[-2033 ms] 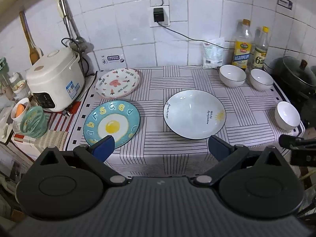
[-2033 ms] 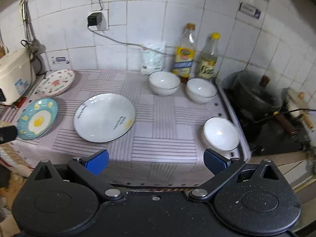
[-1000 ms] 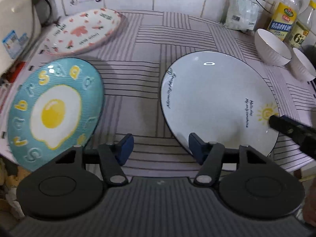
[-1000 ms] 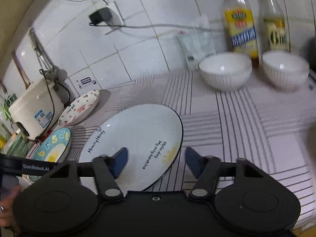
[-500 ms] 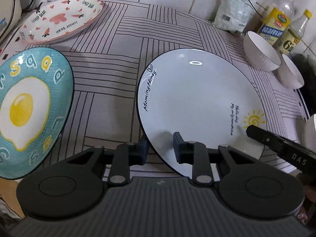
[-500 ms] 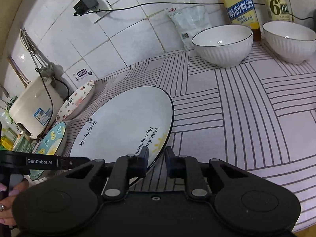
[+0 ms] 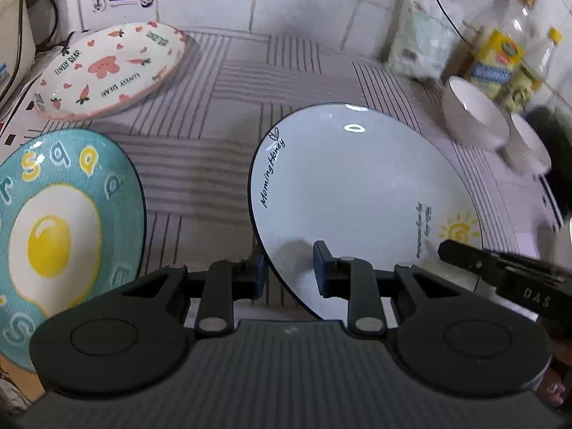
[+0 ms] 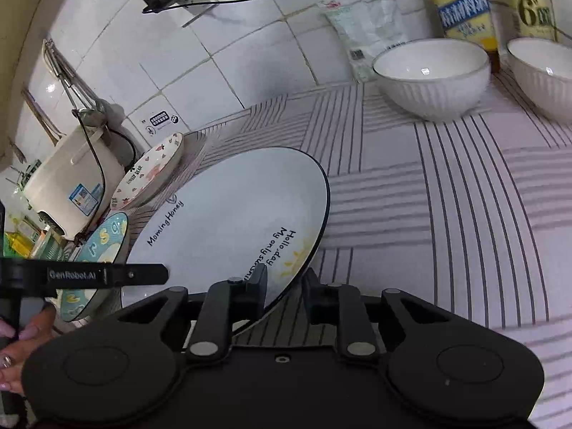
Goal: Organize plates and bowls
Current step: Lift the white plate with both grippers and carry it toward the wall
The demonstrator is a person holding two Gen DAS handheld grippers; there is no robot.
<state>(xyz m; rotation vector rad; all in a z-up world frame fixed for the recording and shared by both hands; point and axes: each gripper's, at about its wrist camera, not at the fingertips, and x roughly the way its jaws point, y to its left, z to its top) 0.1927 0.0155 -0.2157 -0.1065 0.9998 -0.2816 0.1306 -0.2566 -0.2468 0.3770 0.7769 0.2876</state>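
Note:
A large white plate (image 7: 357,193) with "Morning Honey" lettering is tilted up off the striped cloth. My left gripper (image 7: 289,271) is shut on its near left rim. My right gripper (image 8: 284,289) is shut on its near right rim, and the plate also shows in the right wrist view (image 8: 232,221). A teal plate with a fried-egg picture (image 7: 53,236) lies to the left. A pink-patterned plate (image 7: 107,71) leans at the back left. Two white bowls (image 8: 430,75) (image 8: 543,75) stand at the back right.
A rice cooker (image 8: 71,186) stands at the far left by the tiled wall. Two oil bottles (image 8: 461,3) and a white packet (image 8: 368,32) stand against the back wall. A dark pot (image 7: 552,132) sits beyond the bowls on the right.
Both grippers came in from the table's front edge, narrowed and closed on the white plate's near rim. The plate now stands tilted off the cloth.

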